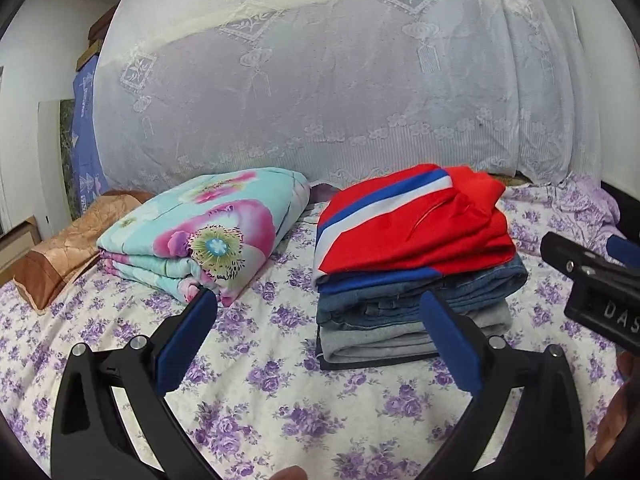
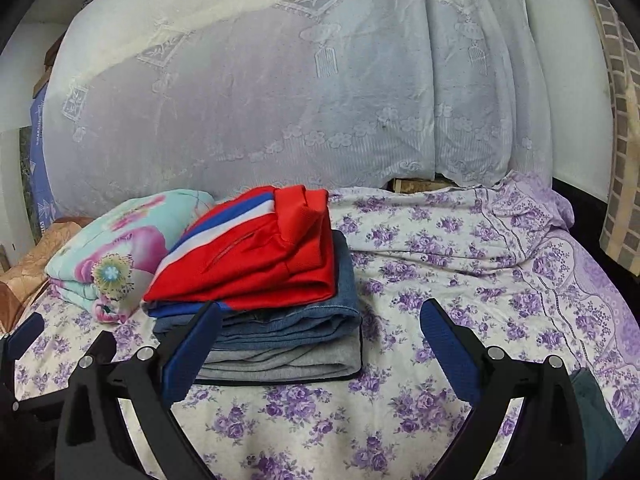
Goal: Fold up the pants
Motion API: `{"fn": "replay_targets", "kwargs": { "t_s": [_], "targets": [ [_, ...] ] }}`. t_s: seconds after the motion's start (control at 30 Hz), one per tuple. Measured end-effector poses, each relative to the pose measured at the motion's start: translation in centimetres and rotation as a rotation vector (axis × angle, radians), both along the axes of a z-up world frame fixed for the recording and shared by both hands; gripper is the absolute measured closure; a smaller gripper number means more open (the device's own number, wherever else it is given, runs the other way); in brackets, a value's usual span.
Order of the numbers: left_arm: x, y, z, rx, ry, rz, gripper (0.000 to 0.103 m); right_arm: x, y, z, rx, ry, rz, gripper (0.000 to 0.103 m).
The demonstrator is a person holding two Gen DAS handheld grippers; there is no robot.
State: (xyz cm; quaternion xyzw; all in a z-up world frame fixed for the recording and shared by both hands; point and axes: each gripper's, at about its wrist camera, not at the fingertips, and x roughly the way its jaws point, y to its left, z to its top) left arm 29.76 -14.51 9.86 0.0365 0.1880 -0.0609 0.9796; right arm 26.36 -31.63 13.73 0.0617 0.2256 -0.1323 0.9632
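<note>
A stack of folded clothes sits on the bed: red pants with blue and white stripes (image 1: pixel 416 224) on top, blue jeans (image 1: pixel 472 284) under them, grey pants (image 1: pixel 380 340) below, a dark piece at the bottom. The stack also shows in the right wrist view, red pants (image 2: pixel 256 256), jeans (image 2: pixel 304 320), grey pants (image 2: pixel 288 360). My left gripper (image 1: pixel 316 332) is open and empty, just in front of the stack. My right gripper (image 2: pixel 320 336) is open and empty, at the stack's right front corner; it also shows in the left wrist view (image 1: pixel 592 280).
A folded floral quilt (image 1: pixel 208 232) lies left of the stack. A brown pillow (image 1: pixel 68 248) lies at the far left. A lace curtain (image 1: pixel 340 80) hangs behind the bed. The purple-flowered sheet (image 2: pixel 480 260) stretches to the right. A dark green cloth (image 2: pixel 596 420) lies at the lower right.
</note>
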Motion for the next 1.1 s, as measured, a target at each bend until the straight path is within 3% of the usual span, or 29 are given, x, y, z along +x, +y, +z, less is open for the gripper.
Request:
{"fn": "replay_targets", "kwargs": {
  "t_s": [0.37, 0.7, 0.83, 0.9, 0.97, 1.1],
  "targets": [
    [-0.2, 0.8, 0.7, -0.019, -0.003, 0.0, 0.004, -1.1, 2.5, 1.0, -0.096, -0.035, 0.021, 0.003],
    [0.1, 0.6, 0.3, -0.023, 0.018, -0.013, 0.004, -0.6, 2.1, 0.4, -0.065, -0.01, 0.053, 0.003],
    [3.0, 0.2, -2.8, 0.003, 0.095, -0.026, 0.004, 2.2, 1.4, -2.2, -0.091, 0.079, 0.025, 0.003],
    [5.9, -0.2, -5.8, 0.072, 0.219, 0.055, 0.004, 3.3, 0.5, -3.2, -0.055, 0.086, 0.011, 0.003],
    [7.6, -0.2, -7.9, 0.118, 0.284, 0.117, 0.004, 4.0, -0.2, -3.2, -0.024, 0.078, 0.001, 0.003],
    [8.5, 0.3, -9.7, 0.099, 0.291, 0.158, 0.004, 6.0, -1.0, -2.3, -0.015, 0.033, -0.043, 0.003]
  ]
}}
